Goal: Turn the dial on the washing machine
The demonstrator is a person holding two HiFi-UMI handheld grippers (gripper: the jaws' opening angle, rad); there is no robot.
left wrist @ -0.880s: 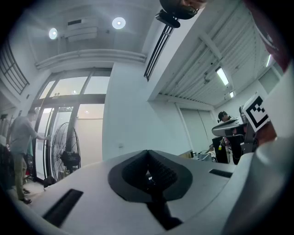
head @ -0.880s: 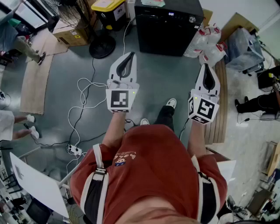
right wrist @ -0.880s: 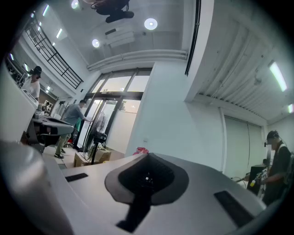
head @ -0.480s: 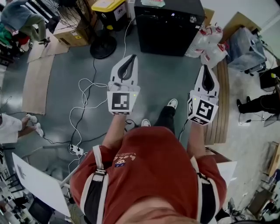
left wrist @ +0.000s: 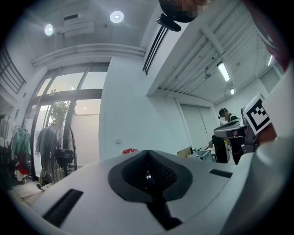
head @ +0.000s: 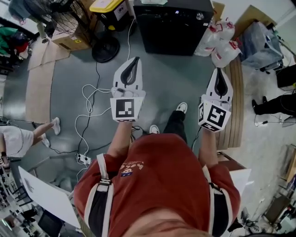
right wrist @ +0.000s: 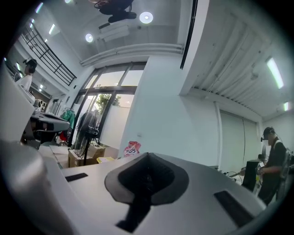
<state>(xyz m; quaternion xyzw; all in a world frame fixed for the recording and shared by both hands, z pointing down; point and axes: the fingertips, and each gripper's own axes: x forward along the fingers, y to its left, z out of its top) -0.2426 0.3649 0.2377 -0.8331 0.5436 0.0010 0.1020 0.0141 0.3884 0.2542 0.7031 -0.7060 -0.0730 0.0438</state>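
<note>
The black washing machine (head: 173, 28) stands on the floor at the top of the head view, with a small silver dial (head: 200, 16) near its top right corner and a lit display (head: 176, 12) left of it. My left gripper (head: 135, 60) is shut and empty, held in the air well short of the machine's front. My right gripper (head: 220, 71) is also shut and empty, to the right and a little nearer to me. In the left gripper view the closed jaws (left wrist: 148, 153) point at a white wall; the right gripper view shows the same (right wrist: 148, 156).
A floor fan (head: 105, 46), a yellow-lidded bin (head: 108, 5) and a cardboard box (head: 69, 37) stand left of the machine. Packs of bottles (head: 222, 41) lie to its right, beside wooden boards (head: 233, 106). White cables (head: 90, 106) and a power strip (head: 83, 159) cross the floor. People stand around.
Both grippers keep their pose, shut. The head view has shifted a little, so the machine sits slightly more to the left. A person at the left edge has walked further into view.
</note>
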